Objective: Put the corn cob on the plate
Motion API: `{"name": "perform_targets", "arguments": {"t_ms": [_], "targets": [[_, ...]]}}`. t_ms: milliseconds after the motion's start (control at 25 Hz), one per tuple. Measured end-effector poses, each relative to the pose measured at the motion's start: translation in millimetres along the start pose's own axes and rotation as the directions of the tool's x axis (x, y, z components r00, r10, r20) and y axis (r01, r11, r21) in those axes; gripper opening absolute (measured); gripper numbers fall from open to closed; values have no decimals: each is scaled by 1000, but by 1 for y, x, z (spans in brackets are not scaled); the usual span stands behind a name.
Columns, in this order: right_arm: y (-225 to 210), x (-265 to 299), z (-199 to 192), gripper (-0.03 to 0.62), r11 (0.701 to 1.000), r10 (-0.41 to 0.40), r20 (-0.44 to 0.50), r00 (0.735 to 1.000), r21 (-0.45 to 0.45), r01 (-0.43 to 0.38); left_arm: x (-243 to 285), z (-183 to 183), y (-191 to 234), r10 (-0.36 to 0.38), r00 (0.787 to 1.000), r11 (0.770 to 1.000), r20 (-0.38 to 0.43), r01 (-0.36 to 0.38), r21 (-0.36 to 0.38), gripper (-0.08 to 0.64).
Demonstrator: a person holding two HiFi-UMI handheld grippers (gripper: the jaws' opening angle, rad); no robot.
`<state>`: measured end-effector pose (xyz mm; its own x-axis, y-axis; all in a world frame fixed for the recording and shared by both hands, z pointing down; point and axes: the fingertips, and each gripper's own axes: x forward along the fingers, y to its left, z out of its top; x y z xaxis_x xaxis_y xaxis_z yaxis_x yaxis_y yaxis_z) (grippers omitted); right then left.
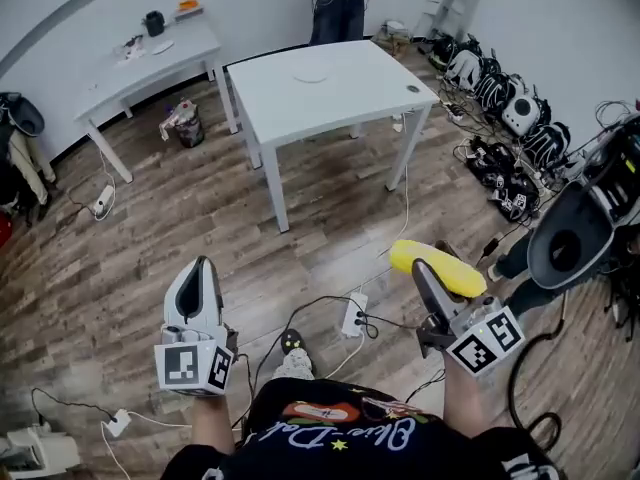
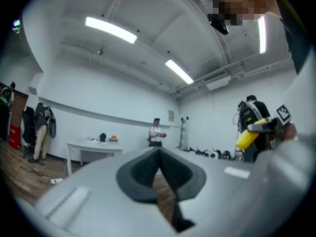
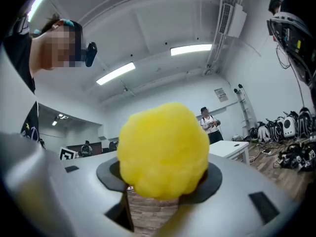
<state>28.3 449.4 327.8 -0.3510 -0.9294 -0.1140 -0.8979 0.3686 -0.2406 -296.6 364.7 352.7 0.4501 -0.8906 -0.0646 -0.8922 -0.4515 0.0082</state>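
In the head view my right gripper (image 1: 425, 268) is shut on a yellow corn cob (image 1: 437, 266), which lies crosswise at its tip above the wooden floor. The right gripper view is filled by the corn cob's (image 3: 163, 149) end, seated between the dark pads (image 3: 217, 179). My left gripper (image 1: 203, 264) is held level at the lower left, shut and holding nothing; in its own view its jaws meet at the left gripper's (image 2: 159, 154) tip. A pale plate (image 1: 310, 76) lies on the white table (image 1: 350, 98) farther ahead. The corn cob (image 2: 245, 137) also shows in the left gripper view at right.
A second white table (image 1: 150, 63) stands at the back left with small items on it. A person (image 1: 338, 3) stands behind the near table. Backpacks and gear (image 1: 500, 98) line the right wall. Cables and a power strip (image 1: 356, 316) lie on the floor.
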Motion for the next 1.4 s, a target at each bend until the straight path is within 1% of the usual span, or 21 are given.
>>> {"name": "perform_targets", "arguments": {"t_ms": [120, 240, 360, 440, 560, 680, 800, 920, 1000, 1080, 1200, 1280, 1400], "targets": [[-17, 72, 6, 258, 1000, -7, 1, 1000, 7, 7, 60, 7, 30, -48, 999, 999, 0, 48, 24, -6], [-35, 124, 4, 258, 1000, -22, 16, 1000, 18, 22, 109, 7, 54, -73, 997, 996, 4, 73, 56, -6], [-61, 164, -4, 256, 994, -45, 26, 999, 105, 42, 158, 7, 70, -95, 995, 993, 2, 94, 72, -6], [-79, 185, -11, 256, 986, -59, 17, 998, 159, 56, 188, 5, 78, -109, 994, 991, -4, 109, 73, -6], [-117, 219, -21, 256, 975, -87, -14, 996, 206, 88, 233, -7, 83, -122, 992, 990, -31, 123, 64, -6], [-164, 262, -25, 258, 968, -89, -10, 996, 234, 89, 288, -18, 85, -123, 991, 989, -45, 126, 72, -6], [-221, 323, -22, 258, 971, -68, -2, 998, 230, 67, 360, -26, 93, -102, 994, 992, -33, 104, 70, -6], [-279, 388, -12, 258, 977, -27, -16, 1000, 212, 30, 439, -31, 95, -78, 997, 995, -24, 80, 67, -6], [-316, 430, -4, 258, 983, 5, -46, 999, 185, 4, 490, -31, 91, -56, 998, 997, -23, 57, 53, -6], [-354, 470, -1, 256, 987, 35, -96, 995, 159, -19, 534, -30, 86, -29, 999, 999, -17, 29, 46, -6], [-401, 522, -7, 256, 990, 82, -172, 982, 124, -61, 581, -29, 80, -9, 1000, 998, -21, 10, 55, -6], [-424, 557, -14, 256, 991, 117, -220, 968, 93, -98, 603, -32, 86, 6, 1000, 998, -29, -4, 58, -6], [-441, 613, -31, 256, 985, 171, -319, 932, 53, -163, 632, -38, 108, 42, 998, 999, -55, -40, 37, -6]]}}
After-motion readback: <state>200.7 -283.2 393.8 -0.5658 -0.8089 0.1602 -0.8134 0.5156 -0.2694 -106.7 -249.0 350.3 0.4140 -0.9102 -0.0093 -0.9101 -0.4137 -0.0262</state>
